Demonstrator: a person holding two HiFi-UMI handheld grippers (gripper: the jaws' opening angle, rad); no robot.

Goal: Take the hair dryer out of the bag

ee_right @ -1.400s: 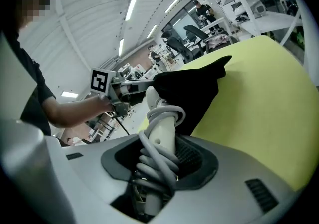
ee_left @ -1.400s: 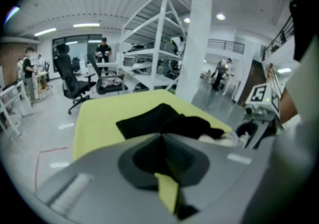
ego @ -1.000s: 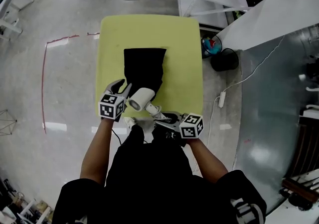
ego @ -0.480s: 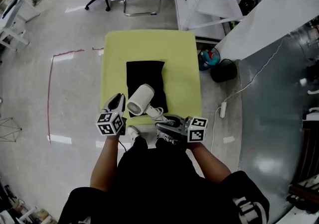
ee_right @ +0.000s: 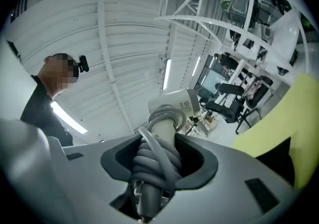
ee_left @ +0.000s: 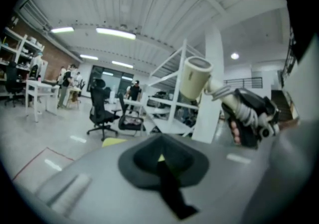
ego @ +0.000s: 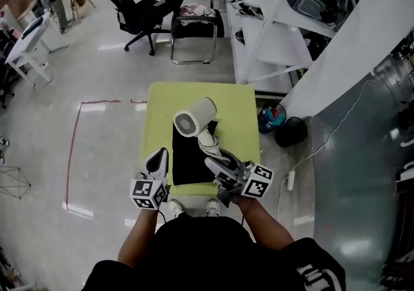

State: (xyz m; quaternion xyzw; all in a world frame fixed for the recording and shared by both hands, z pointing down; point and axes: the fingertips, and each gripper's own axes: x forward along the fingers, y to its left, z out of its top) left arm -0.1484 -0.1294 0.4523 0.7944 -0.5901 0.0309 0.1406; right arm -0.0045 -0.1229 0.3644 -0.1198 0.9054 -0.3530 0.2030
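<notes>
Hoists the hair dryer (ego: 194,121) well up off the worktop (ego: 242,105). A second ago down at the near end of the black bag (ego: 187,167), half a second ago over its near half, now high above it in the head view and fully out. Grips it with the right gripper (ego: 218,165), jaws clamped round the handle and the grey cord (ee_right: 157,161) coiled on it, barrel pointing up and away in the right gripper view. Looks a firm hold: cord bundled tight inside the jaws, no loose end in sight.

Leaves the bag behind, flat and limp on the yellow-green worktop, with no part of the hair dryer touching it any more.

Brings the left gripper (ego: 158,159) up too, just beside the bag's left edge in the head view. Has just been closing those jaws, now together, with nothing between them. Means no grip on the bag now, and probably none needed.

Reads as the main step of the task done: hair dryer free of the bag and in the air. Leaves, by the look of it, only a place to set it down, perhaps the bare worktop beside the bag. Worth watching that coiled cord on the way down, in case of 1 loop slipping loose from the jaws.
</notes>
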